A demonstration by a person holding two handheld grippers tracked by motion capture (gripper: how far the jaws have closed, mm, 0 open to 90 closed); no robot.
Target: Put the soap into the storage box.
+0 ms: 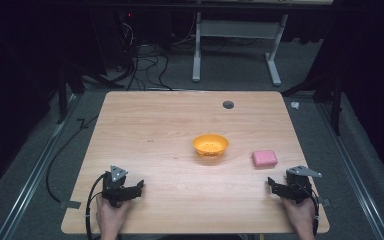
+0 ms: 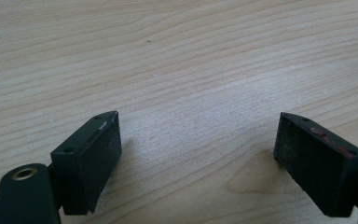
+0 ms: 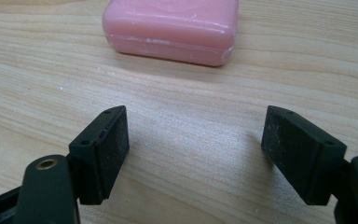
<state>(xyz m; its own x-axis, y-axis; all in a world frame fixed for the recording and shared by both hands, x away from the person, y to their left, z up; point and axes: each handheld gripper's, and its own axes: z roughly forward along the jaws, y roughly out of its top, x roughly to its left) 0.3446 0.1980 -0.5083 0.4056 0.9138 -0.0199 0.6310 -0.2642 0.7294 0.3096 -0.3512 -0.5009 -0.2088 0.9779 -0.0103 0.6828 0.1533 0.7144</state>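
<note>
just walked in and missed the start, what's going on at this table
A person sits at a wooden table with a two-jaw gripper in each hand. Nothing is held. The left gripper rests near the front left, jaws open over bare wood. The right gripper rests near the front right, jaws open, facing a pink soap bar just ahead of it. An orange bowl sits near the middle, apart from the soap.

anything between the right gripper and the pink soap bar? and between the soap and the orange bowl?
Nothing visible. The right gripper has open jaws, with bare wooden table up to the pink rectangular soap bar. Between the soap and the round orange plastic bowl the high view shows bare wood.
</note>
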